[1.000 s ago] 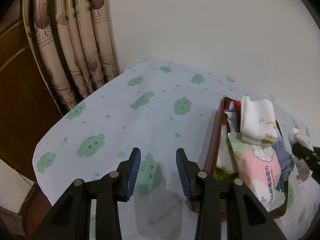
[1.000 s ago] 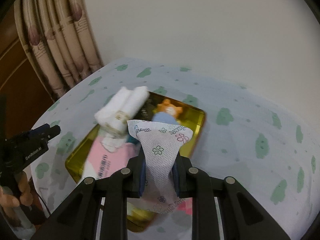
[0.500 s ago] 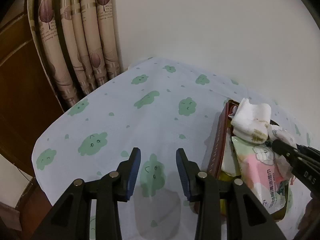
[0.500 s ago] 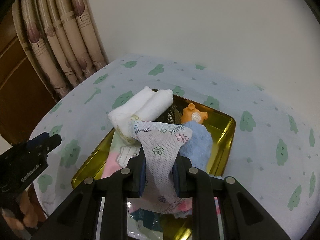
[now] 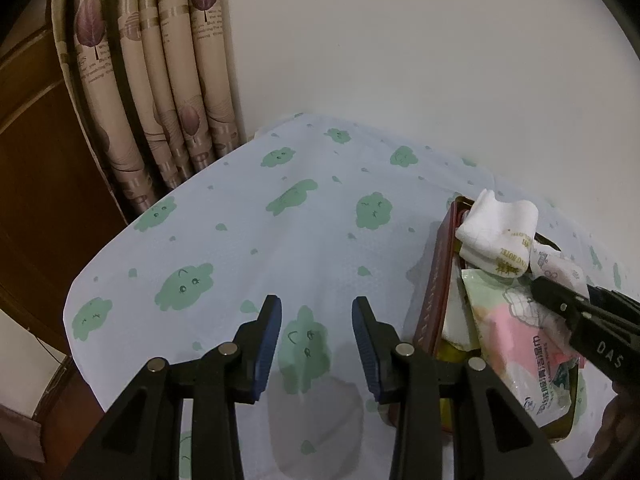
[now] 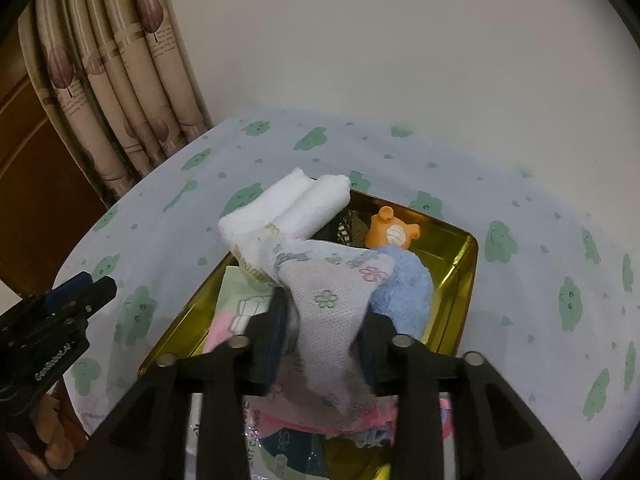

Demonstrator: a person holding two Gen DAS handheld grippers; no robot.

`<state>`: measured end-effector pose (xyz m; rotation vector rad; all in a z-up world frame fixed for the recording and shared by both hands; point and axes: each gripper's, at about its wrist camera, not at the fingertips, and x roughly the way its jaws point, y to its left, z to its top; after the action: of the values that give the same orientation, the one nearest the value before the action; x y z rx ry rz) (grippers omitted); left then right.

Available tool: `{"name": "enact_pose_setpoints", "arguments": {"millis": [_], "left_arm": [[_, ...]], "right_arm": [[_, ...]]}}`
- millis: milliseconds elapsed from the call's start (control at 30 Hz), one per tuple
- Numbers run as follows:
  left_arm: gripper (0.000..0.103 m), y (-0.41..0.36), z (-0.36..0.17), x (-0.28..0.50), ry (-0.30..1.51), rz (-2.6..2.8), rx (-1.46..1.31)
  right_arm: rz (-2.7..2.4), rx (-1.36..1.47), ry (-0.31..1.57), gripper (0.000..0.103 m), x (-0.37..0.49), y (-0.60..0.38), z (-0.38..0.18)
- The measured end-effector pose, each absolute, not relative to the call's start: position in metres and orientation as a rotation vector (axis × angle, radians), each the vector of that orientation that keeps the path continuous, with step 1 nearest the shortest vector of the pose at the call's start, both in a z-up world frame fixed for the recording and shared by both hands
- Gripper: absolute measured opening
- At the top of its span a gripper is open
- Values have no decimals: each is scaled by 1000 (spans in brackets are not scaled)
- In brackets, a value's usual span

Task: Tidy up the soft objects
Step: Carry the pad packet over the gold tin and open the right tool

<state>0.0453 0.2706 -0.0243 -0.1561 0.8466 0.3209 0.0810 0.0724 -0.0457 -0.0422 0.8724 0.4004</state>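
Here, over a table (image 6: 540, 208) draped in a pale cloth printed with green blobs, the right gripper (image 6: 322, 330) stands low in the centre of the right wrist view, above a gold-coloured tin tray (image 6: 466, 276). Its jaws have just been opening, and the white flower-printed tissue pack (image 6: 326, 300) is between them, its top fanning out above the fingertips toward the middle of the frame. Whether the pads press on the pack the blurred picture does not settle; the gap on either side looks slight.

Around the pack, the tray is crowded. A rolled white towel (image 6: 288, 212) lies at the tray's upper-left corner, overhanging the rim. A fluffy blue cloth (image 6: 406, 288) sits just right of the pack, touching it, with a small orange bear toy (image 6: 390, 234) beyond it toward the far rim. A pink-and-green wipes packet (image 6: 236, 308) lies to the left, under the towel's end.

In the left wrist view, the left gripper (image 5: 316, 334) occupies the lower centre, its blue-padded jaws parted with nothing between them, only the bare cloth beneath. The tray appears at the right of that frame, well apart from these fingers, and the right gripper's black body enters from the right edge. Beige patterned curtains (image 5: 160, 80) hang in the upper left of both views.
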Motion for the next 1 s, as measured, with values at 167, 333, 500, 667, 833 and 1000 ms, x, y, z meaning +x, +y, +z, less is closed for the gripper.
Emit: {"name": "enact_pose_setpoints", "arguments": {"millis": [167,333,500,667,833,1000], "left_arm": [[37,268,-26,45,851,319,-144],[37,267,-30,47,869,302,-150],[37,261,-28,45,860,292,-116],[37,262,-27,44,854,289,-123],[37,260,-25,43,847,287,-117],[37,258,-25,42,845,289,-110]], "right_arm": [[396,-44,872,67,75,73,-45],[385,-38,855,80,66,68,-36],[354,-24,820,90,43,56,-24],[282,-30,786,98,13,44,-26],[267,-41,790,98,-9,38,-34],[280,-29,808,98,-16,39,-39]]}}
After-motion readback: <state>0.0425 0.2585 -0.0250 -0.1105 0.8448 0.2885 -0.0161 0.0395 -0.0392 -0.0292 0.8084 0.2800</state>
